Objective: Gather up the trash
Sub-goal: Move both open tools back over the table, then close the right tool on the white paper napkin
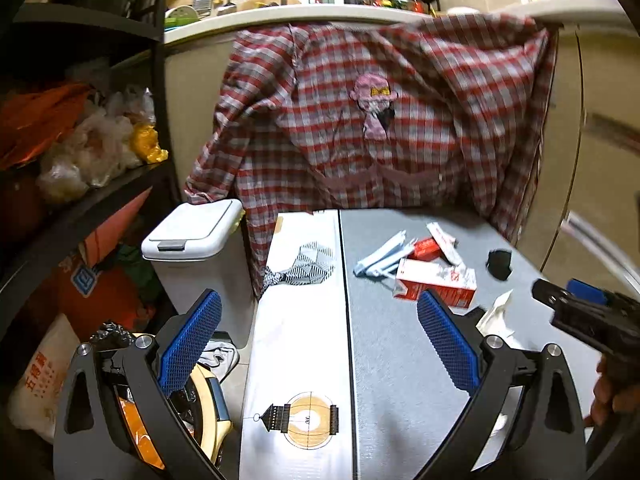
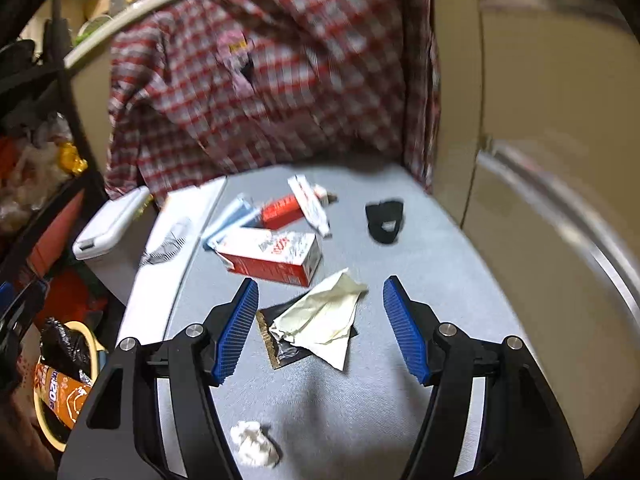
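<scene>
Right tongs (image 2: 318, 330): I see them spread wide with nothing gripped, hanging just above the grey bench (image 2: 420, 240).
Between the right pads: a crumpled cream paper (image 2: 324, 316) lies on a dark foil wrapper (image 2: 280, 350); neither blue pad touches them.
Near my right tongs: a small white tissue wad (image 2: 256, 442) sits on the bench, close to the camera.
Beyond the paper: a red and white carton (image 2: 274, 256) lies on its side; behind it are a pale blue wrapper (image 2: 232, 220), a red packet (image 2: 280, 210) and a white tube (image 2: 310, 204), bunched together.
Off to the right: a black crumpled piece (image 2: 384, 220) lies apart from that cluster.
Left tongs (image 1: 320, 344): I have them wide open too, holding nothing, over the seam between the white patterned strip (image 1: 296, 344) and the grey surface.
Left of the bench: a white lidded bin (image 1: 196, 236) stands with its lid down, just beside the bench edge.
Lower left: a yellow-rimmed container (image 2: 48, 416) holds an orange packet (image 2: 66, 396) and a black bag (image 2: 64, 346).
Behind: a red plaid shirt (image 1: 360, 120) hangs over the counter edge down to the bench.
</scene>
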The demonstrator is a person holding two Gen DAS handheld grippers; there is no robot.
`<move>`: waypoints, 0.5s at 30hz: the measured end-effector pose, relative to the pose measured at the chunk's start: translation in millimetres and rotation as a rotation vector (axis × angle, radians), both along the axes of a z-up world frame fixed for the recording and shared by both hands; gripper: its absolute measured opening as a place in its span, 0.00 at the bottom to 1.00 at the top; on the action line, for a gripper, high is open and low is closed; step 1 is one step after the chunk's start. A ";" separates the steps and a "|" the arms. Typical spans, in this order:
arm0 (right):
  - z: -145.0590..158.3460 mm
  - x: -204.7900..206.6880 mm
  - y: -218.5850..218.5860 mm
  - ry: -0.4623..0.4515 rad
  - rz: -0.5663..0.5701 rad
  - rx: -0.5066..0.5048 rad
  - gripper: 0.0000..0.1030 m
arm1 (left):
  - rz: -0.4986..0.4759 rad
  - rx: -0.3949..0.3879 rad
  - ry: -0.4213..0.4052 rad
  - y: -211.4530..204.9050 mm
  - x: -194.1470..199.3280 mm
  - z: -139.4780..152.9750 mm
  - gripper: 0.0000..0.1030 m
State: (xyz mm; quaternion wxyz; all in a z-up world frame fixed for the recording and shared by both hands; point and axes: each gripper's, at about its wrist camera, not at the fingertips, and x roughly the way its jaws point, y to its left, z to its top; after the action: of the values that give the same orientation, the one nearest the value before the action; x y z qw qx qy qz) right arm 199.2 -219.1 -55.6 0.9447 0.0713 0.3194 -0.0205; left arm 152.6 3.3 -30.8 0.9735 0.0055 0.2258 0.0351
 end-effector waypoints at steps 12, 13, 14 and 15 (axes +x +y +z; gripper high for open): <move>-55.8 62.9 11.8 0.142 -0.038 0.027 0.61 | 0.017 -0.004 0.067 15.9 15.9 -23.4 0.92; -57.8 64.6 11.2 0.149 -0.041 0.031 0.57 | 0.018 -0.008 0.069 17.5 16.7 -23.7 0.92; -61.7 66.5 11.2 0.162 -0.045 0.038 0.54 | 0.020 -0.012 0.071 18.8 17.7 -24.1 0.92; -64.0 67.3 10.8 0.172 -0.047 0.040 0.44 | 0.023 -0.013 0.073 20.0 18.7 -24.5 0.92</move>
State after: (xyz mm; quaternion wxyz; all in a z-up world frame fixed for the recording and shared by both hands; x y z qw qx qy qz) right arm 266.4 -208.3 -119.6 0.9114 0.0956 0.3980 -0.0424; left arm 171.3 23.3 -55.3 0.9642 -0.0022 0.2614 0.0449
